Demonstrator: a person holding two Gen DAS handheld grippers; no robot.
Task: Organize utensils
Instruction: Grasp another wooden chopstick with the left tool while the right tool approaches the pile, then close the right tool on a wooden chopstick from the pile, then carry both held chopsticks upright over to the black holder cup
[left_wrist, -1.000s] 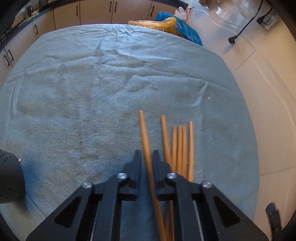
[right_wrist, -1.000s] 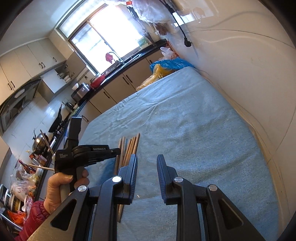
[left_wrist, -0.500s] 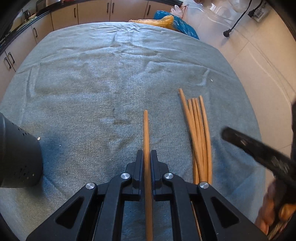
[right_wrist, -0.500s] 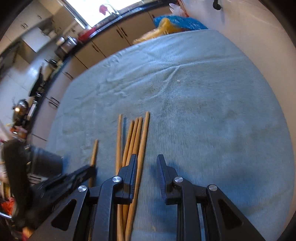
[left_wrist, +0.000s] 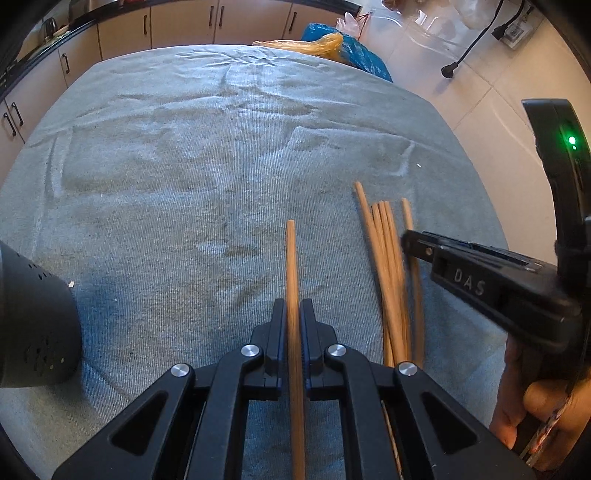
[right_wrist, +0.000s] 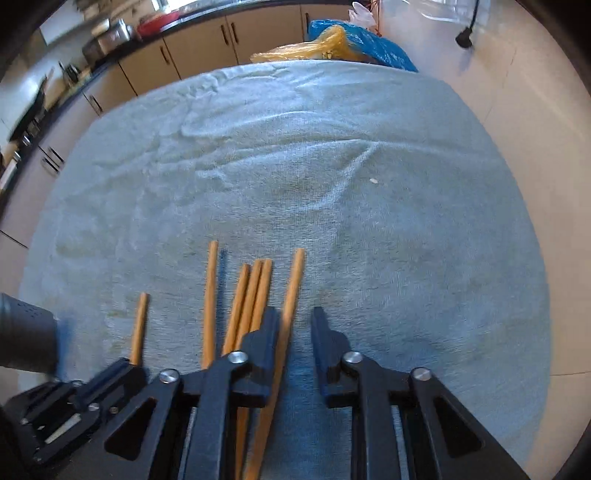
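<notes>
The left gripper (left_wrist: 293, 314) jaws are clamping one chopstick (left_wrist: 291, 266) while the right gripper (right_wrist: 293, 325) jaws are closing around one of five chopsticks (right_wrist: 251, 291) lying on the desk (right_wrist: 332, 184)

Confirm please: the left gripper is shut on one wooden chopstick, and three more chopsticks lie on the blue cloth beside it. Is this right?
Not fully. The left gripper is shut on one chopstick, but five more chopsticks lie on the blue cloth beside it, not three. The right wrist view shows all five.
</notes>
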